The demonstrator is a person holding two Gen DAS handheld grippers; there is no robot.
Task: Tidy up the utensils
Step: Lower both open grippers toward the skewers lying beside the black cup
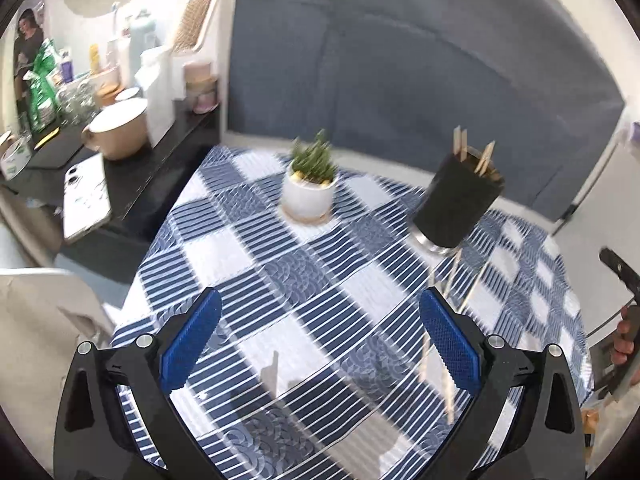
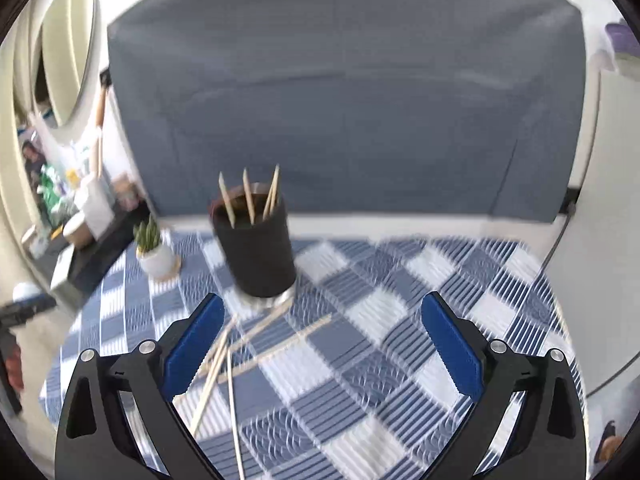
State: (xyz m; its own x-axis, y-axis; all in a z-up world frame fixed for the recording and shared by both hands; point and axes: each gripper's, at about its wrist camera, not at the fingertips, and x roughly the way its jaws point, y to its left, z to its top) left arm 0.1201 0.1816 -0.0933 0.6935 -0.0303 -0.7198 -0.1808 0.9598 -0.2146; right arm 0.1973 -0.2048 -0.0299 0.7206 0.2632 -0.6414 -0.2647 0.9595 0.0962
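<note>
Chopsticks (image 2: 224, 354): loose on desk (image 2: 400, 320), fanned lengthwise away from holder (image 2: 254, 248), just beside left finger of right claw (image 2: 322, 348)
Right claw: agape, empty, nearer
Left claw (image 1: 320, 344): agape, empty

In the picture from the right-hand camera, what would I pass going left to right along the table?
Small potted plant → black utensil cup holding a few chopsticks → loose chopsticks on the checked tablecloth in front of the cup → then just bare cloth to the right edge.
</note>
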